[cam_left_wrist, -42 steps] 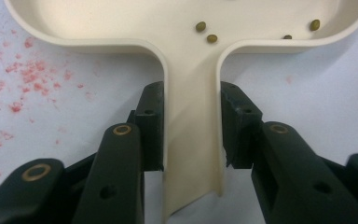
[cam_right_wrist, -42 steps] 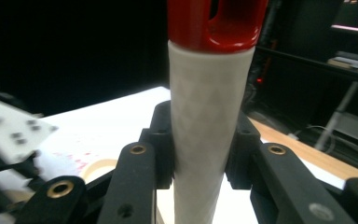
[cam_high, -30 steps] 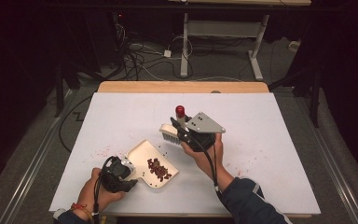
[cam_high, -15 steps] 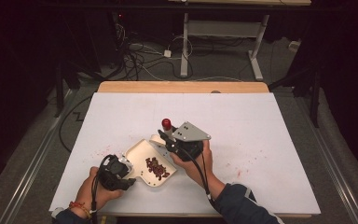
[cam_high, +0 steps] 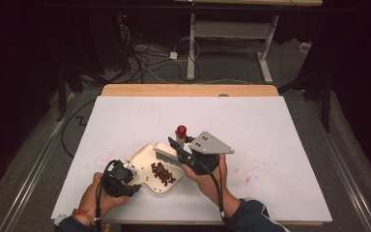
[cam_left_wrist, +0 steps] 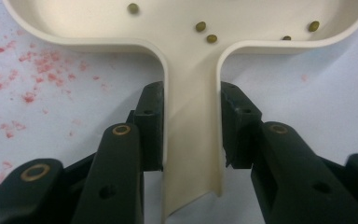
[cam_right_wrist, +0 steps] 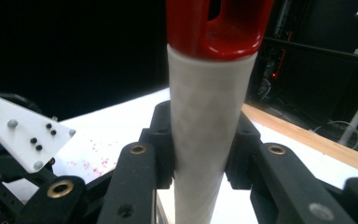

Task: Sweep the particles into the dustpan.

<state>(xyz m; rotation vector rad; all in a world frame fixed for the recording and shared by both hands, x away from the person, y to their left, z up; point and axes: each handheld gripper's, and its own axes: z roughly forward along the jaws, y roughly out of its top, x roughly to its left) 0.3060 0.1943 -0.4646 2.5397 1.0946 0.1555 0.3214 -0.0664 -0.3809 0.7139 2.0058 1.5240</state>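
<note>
While the dustpan [cam_high: 147, 162] sits on the table [cam_high: 270, 125] holding beans [cam_high: 162, 173], the brush [cam_high: 166, 155] rests on it. Left gripper [cam_left_wrist: 191, 126] pinches the dustpan handle [cam_left_wrist: 192, 140] — right gripper [cam_right_wrist: 204, 144] clamps the brush handle [cam_right_wrist: 207, 116].

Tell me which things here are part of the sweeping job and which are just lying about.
In use: dustpan, held by the left gripper; brush, held by the right gripper; red bits in the pan.

Lying about: cables on the floor, desk legs behind the table.
</note>
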